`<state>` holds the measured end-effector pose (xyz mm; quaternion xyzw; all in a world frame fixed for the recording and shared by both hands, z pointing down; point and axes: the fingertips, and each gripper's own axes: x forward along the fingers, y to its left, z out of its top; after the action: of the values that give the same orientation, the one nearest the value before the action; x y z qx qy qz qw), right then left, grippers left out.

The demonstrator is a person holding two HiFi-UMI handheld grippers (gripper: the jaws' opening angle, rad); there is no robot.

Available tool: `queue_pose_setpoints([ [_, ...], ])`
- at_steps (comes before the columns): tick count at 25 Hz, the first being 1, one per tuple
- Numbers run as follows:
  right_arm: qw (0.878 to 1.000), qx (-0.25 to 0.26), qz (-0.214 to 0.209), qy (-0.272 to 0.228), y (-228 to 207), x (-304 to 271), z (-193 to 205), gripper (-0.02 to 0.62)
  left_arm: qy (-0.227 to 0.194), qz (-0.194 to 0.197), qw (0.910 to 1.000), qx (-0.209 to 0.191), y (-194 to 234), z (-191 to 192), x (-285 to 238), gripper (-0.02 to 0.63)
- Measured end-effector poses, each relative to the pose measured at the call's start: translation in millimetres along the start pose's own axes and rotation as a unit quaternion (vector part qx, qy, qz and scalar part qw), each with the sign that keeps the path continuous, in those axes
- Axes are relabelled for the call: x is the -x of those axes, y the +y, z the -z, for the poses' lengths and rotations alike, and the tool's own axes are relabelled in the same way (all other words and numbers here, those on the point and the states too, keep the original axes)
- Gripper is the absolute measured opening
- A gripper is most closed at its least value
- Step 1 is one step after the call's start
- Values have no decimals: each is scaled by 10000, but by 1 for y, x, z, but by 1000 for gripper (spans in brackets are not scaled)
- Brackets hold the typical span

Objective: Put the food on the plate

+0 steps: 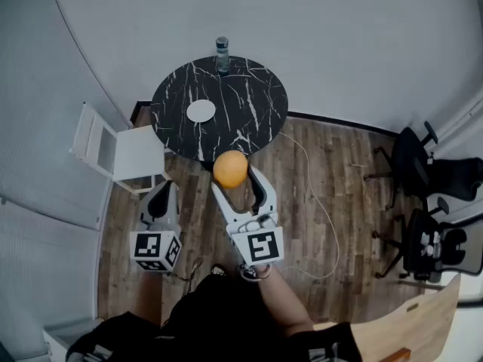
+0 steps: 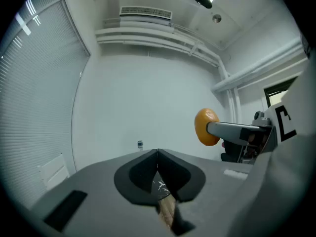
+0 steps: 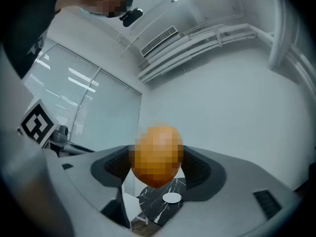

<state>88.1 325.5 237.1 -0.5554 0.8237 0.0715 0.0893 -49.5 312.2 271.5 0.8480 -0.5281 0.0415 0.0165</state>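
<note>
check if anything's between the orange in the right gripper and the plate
Nothing visible is. The right gripper holds the orange by the table's near edge; the plate lies bare on it, and the bottle stands at the far edge, off that path.

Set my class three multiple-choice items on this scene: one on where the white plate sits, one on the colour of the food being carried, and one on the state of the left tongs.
1. Where is the small round white plate?
A. On the round black marble table
B. On the white chair
C. On the wooden floor

2. What colour is the round piece of food held in the right tongs?
A. Green
B. Orange
C. Red

3. How do the left tongs stand?
A. Wide open
B. Shut on a bottle
C. Shut and empty

Answers:
1 A: the head view shows the plate lying on the tabletop.
2 B: the food shows orange in the head view and in the left gripper view.
3 C: in the left gripper view, the tips meet with nothing between them.
</note>
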Motion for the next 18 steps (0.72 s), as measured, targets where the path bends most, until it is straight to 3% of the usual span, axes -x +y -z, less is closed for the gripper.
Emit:
queue_pose_setpoints([
  [9, 9999, 16, -120, -45, -35, 20, -6, 301, 77, 67, 9999, 0, -45, -4, -14, 0],
  [18, 9997, -205, -133, -5, -78, 43, 5, 301, 281, -196, 9994, 34, -72, 19, -19, 0],
])
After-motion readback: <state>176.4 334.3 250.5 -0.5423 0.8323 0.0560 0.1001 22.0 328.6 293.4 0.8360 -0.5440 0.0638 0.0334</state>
